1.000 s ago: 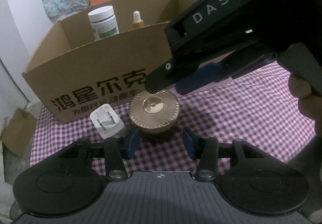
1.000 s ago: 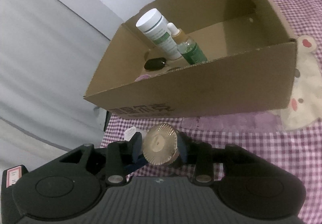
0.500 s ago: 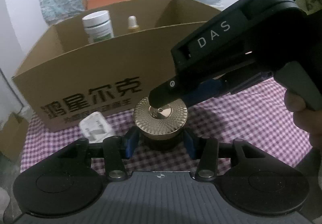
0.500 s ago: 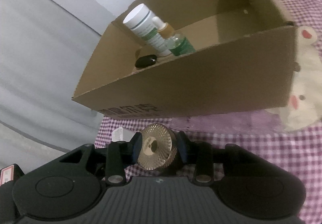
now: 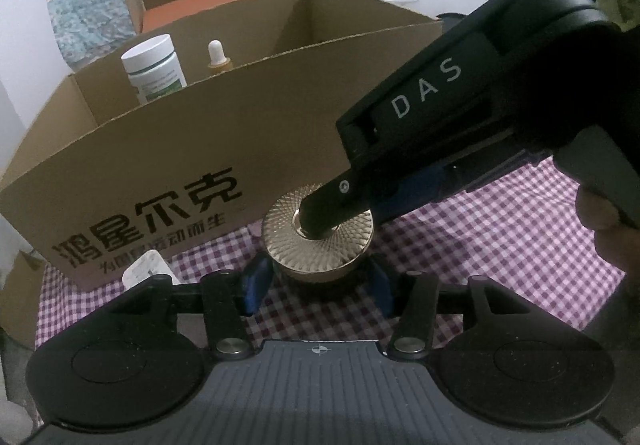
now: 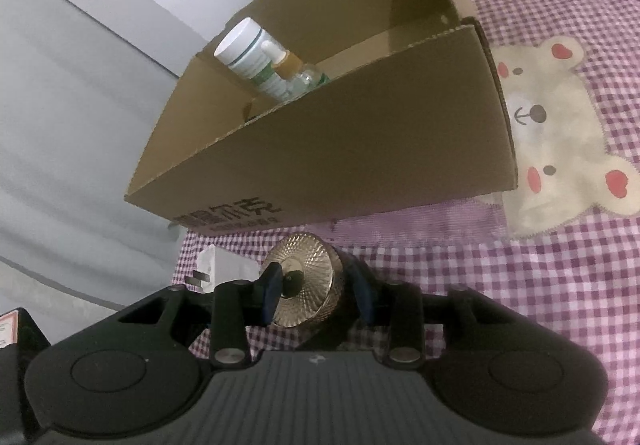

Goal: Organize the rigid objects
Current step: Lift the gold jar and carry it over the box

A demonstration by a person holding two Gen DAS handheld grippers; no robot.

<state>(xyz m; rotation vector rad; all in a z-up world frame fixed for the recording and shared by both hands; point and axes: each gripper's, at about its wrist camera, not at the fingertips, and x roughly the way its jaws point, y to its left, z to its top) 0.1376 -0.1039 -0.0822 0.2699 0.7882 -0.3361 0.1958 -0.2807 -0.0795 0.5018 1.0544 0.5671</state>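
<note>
- The gold-lidded jar (image 5: 318, 241) stands upright on our purple checked cloth (image 5: 500, 245), just in front of the cardboard box (image 5: 200, 149)'s printed wall.
- Left gripper (image 5: 318, 281): blue pads spread wide, one either side of the jar's base; from the left wrist view we cannot confirm either pad touches it.
- Right gripper (image 6: 316, 285): comes in over the jar. Its pads flank the lid and dark body, with the left pad lying across the lid face. It looks close to pinching, but firm contact is not shown, so we cannot tell.
- Handling, our judgement: rigid and probably dense for its size; glass or thick plastic under a metallic lid. The ridged lid face should grip well; the smooth dark body may slip.
- Best hold, we think: across the lid's knurled edge or the body just beneath it, keeping it upright.
- Inside the box: a white bottle (image 5: 154, 73) and a dropper bottle (image 5: 218, 55).
- A white plug (image 5: 146, 269) lies just beside the left finger.
</note>
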